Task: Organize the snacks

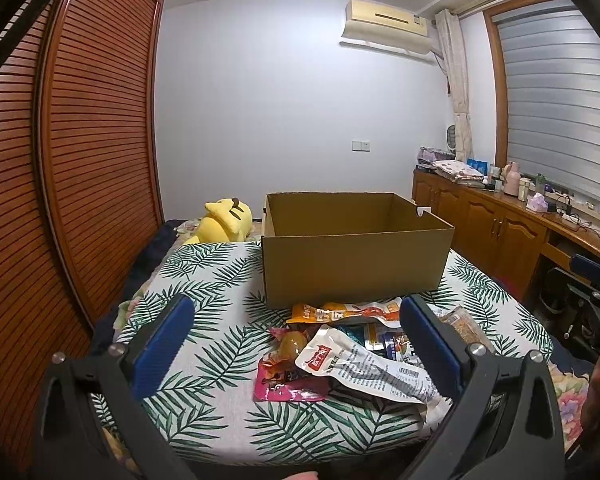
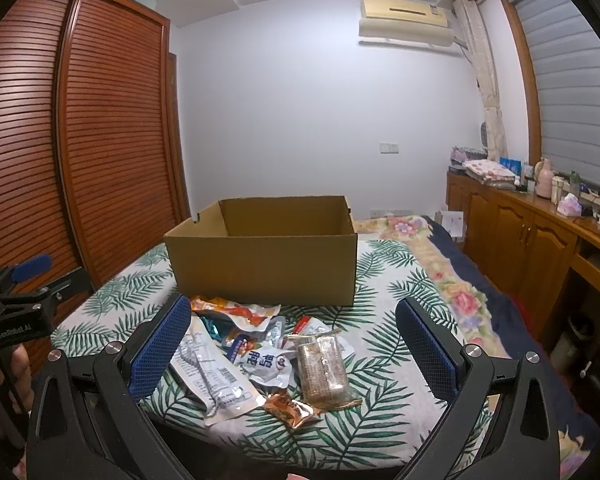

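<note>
An open cardboard box [image 1: 354,268] [image 2: 262,266] stands on the leaf-print cloth, with nothing visible inside. Just in front of it lies a heap of snack packets: an orange packet [image 1: 342,312], a pink packet [image 1: 288,384], a large white pouch [image 1: 374,372] [image 2: 216,384], a clear-wrapped brown bar [image 2: 322,366] and a small orange-brown packet [image 2: 290,404]. My left gripper [image 1: 296,322] hangs open above the near side of the heap, holding nothing. My right gripper [image 2: 294,326] is open too, over the same heap, with nothing between its blue pads [image 2: 160,350].
A yellow plush toy [image 1: 222,222] lies left of the box. A slatted wooden wardrobe [image 1: 60,160] runs along the left, a wooden sideboard [image 2: 540,232] with clutter along the right. The other gripper [image 1: 596,292] [image 2: 20,300] shows at each view's edge.
</note>
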Available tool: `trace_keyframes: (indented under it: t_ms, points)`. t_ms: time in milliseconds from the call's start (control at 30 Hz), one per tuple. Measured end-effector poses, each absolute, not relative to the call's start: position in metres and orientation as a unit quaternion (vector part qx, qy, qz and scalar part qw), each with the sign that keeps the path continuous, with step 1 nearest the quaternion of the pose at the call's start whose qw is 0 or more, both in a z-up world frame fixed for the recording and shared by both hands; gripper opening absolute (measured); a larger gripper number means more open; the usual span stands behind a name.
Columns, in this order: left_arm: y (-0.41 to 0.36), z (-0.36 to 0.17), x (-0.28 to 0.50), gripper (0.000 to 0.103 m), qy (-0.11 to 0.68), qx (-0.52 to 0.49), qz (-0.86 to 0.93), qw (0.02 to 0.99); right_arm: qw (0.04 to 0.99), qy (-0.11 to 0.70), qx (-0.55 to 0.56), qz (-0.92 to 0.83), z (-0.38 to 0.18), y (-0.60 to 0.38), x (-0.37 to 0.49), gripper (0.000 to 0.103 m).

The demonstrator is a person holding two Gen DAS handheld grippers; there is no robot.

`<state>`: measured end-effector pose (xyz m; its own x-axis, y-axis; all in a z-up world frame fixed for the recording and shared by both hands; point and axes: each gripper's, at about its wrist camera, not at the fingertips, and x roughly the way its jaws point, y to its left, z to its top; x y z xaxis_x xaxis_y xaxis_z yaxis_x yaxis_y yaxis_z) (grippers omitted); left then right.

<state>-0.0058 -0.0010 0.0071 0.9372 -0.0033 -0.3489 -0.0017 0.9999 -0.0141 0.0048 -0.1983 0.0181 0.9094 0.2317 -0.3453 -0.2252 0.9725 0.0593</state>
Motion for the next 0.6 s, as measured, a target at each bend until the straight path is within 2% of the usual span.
trace_keyframes:
  t_ms: [600]
  points:
    - [-0.0024, 0.0115, -0.0079, 0.103, 0.174, -0.006, -0.001, 0.985, 0.978, 0.176, 0.006, 0.114, 0.0181, -0.1979, 0.0043, 0.103]
